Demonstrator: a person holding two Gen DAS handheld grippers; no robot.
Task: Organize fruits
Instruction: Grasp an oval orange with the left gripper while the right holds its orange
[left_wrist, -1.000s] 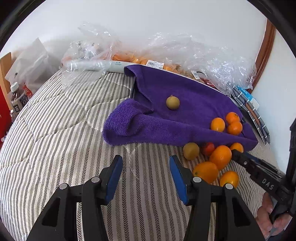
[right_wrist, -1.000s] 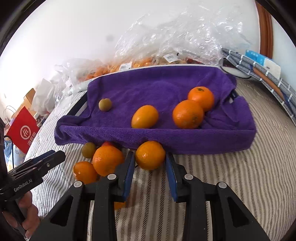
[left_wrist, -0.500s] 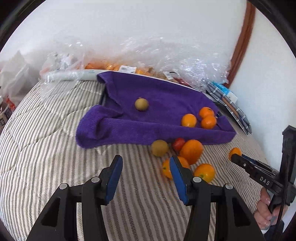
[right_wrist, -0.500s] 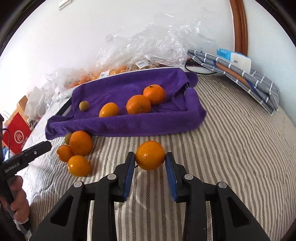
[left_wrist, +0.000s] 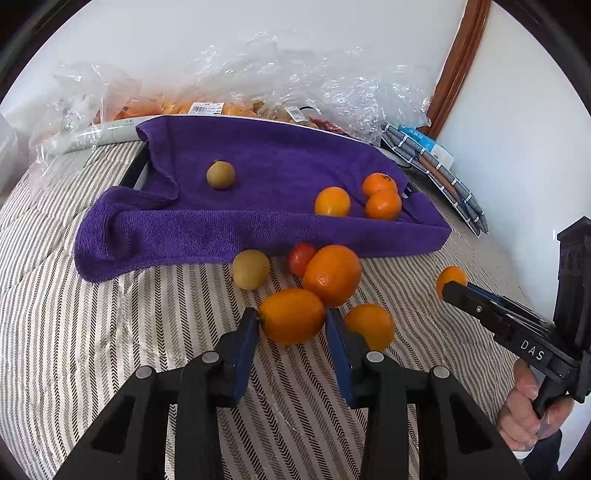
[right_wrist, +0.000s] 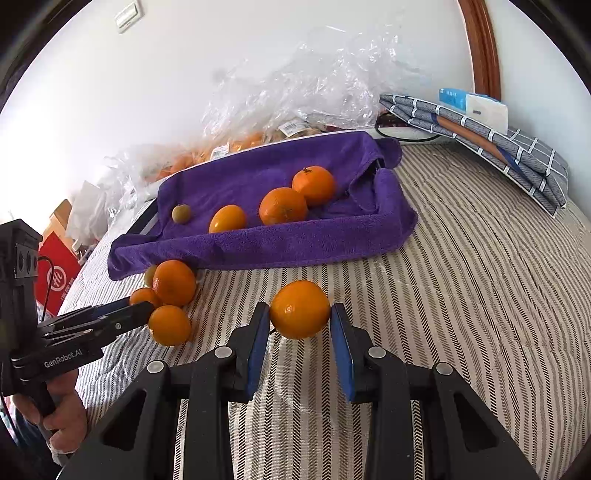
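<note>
Right gripper (right_wrist: 300, 332) jaws clamped on orange (right_wrist: 300, 309) above bed (right_wrist: 461, 314). Left gripper (left_wrist: 291, 334) jaws straddle oval orange (left_wrist: 291, 315), contact unclear. Risk: closing nudges touching big orange (left_wrist: 332, 275), pile rolls off bed.

Your left gripper's (left_wrist: 291, 325) pad is covering part of the orange (left_wrist: 370, 325) behind it; the big orange (left_wrist: 332, 275) is hiding half the red fruit (left_wrist: 300, 257); plastic bags (left_wrist: 258, 88) are blurring their contents; the frame edge is cropping your right hand (left_wrist: 532, 410).
</note>
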